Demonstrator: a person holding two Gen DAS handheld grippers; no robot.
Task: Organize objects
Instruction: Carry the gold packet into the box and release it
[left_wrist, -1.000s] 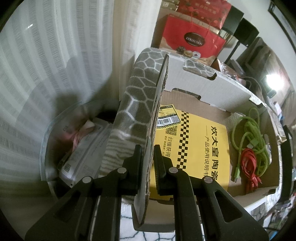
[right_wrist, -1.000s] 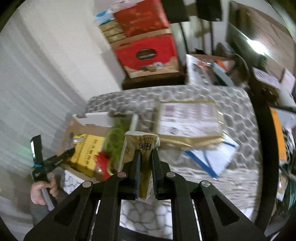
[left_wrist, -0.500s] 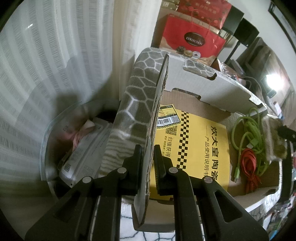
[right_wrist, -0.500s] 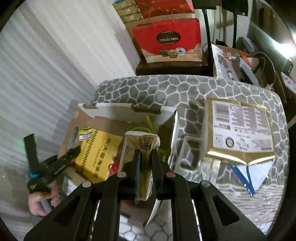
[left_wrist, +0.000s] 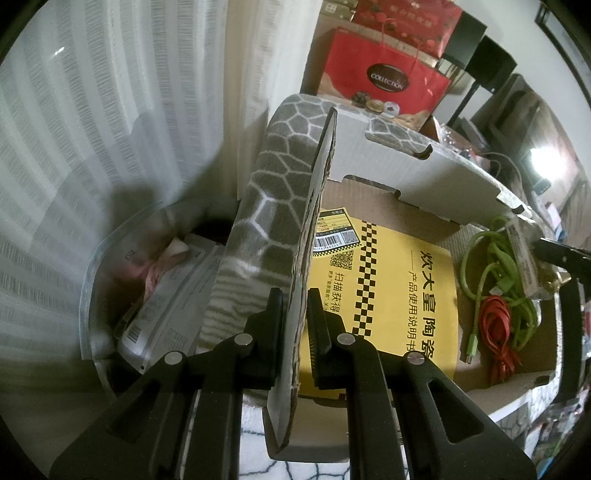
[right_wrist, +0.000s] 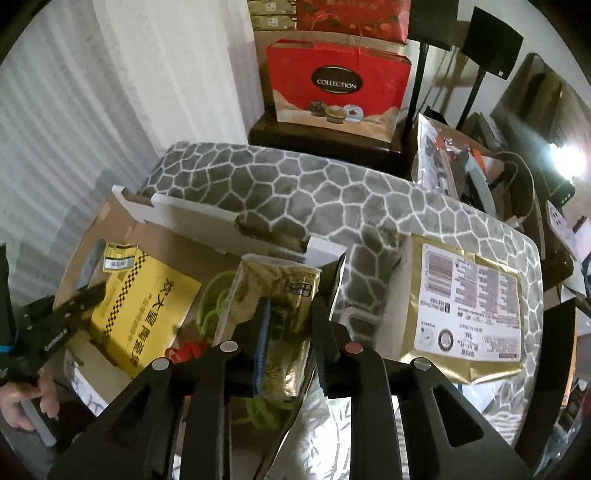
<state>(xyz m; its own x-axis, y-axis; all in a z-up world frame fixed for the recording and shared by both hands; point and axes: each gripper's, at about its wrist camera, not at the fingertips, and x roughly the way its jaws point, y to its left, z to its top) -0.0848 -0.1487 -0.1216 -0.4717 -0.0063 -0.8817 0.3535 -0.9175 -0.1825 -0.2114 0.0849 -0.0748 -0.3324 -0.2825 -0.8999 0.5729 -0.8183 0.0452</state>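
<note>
Your left gripper is clamped tight on the upright side flap of the cardboard box, whose lower edge is cut off behind the fingers. Inside the box lie a yellow booklet, partly hidden by that flap, and a tangle of green cables with a red cable beside it. Your right gripper hangs over the box's right end with its jaws just now opening; the gold packet stands between them, and you cannot tell whether the pads still press on it. The packet's lower end is lost behind the fingers, so its contact with the cables below cannot be made out. On the patterned blanket, just right of the box, lies a large gold pouch. Your left hand shows only at the frame's edge. A clear bin beside the box holds papers too blurred to read.
</note>
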